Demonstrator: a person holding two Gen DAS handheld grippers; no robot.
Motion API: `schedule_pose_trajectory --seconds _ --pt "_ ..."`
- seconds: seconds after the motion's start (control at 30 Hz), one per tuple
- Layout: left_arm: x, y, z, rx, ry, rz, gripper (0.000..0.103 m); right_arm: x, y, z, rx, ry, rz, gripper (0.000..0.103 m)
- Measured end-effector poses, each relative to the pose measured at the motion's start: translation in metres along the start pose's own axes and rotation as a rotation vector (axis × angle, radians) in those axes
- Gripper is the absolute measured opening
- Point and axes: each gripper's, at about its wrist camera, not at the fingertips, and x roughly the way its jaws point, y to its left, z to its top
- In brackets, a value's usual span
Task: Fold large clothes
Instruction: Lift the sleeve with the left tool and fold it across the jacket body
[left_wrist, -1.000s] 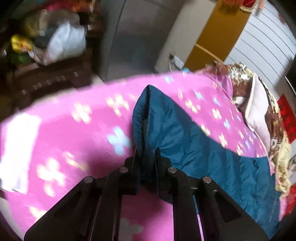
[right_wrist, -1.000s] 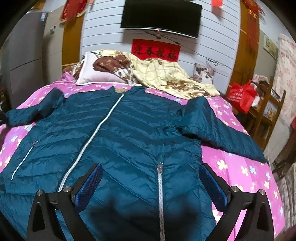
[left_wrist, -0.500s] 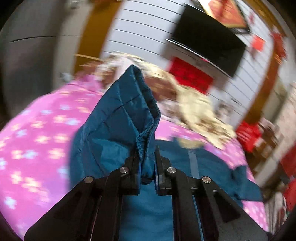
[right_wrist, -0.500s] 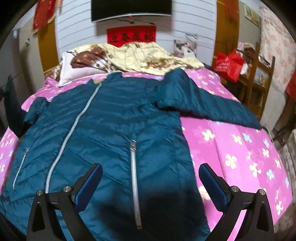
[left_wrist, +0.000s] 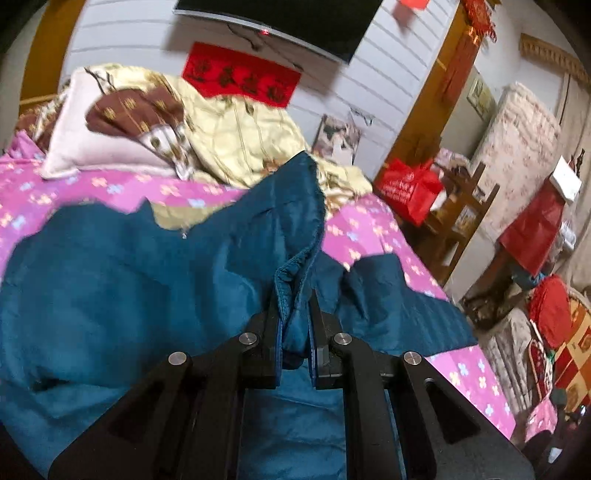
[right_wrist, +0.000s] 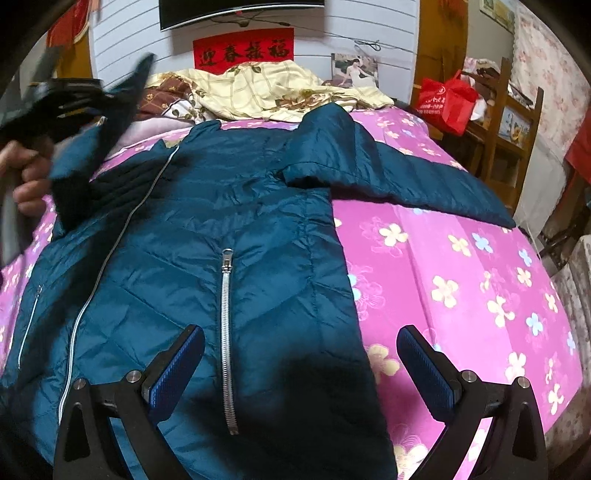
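A large teal quilted jacket (right_wrist: 229, 221) lies front up on the pink flowered bed (right_wrist: 461, 266), zip closed, its right sleeve (right_wrist: 406, 177) stretched out to the right. My left gripper (left_wrist: 293, 306) is shut on the cuff of the left sleeve (left_wrist: 291, 221) and holds it raised over the jacket's body; it also shows in the right wrist view (right_wrist: 74, 99), lifted at upper left. My right gripper (right_wrist: 301, 369) is open and empty, hovering above the jacket's lower right hem.
A pillow (right_wrist: 159, 125) and a yellow quilt (right_wrist: 273, 92) lie at the head of the bed. A red bag (right_wrist: 447, 103) and a wooden shelf (right_wrist: 517, 122) stand to the right. A TV (right_wrist: 240, 11) hangs on the wall.
My left gripper has lifted the left sleeve off the bed and swung it up and over toward the jacket's body. My right gripper has drifted right along the hem and stayed open.
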Motion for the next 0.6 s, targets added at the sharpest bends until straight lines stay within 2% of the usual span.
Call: schedule_pose_trajectory --seconds 0.17,0.6 --pt "0.044 -0.002 -0.019 -0.049 0.057 -0.015 0.009 -0.001 -0.013 0.0 0.035 -0.005 0.021 0.103" --pt "0.095 -0.024 -0.056 -0.058 0.137 -0.068 0.009 -0.001 -0.018 -0.002 0.043 -0.006 0.048 0.103"
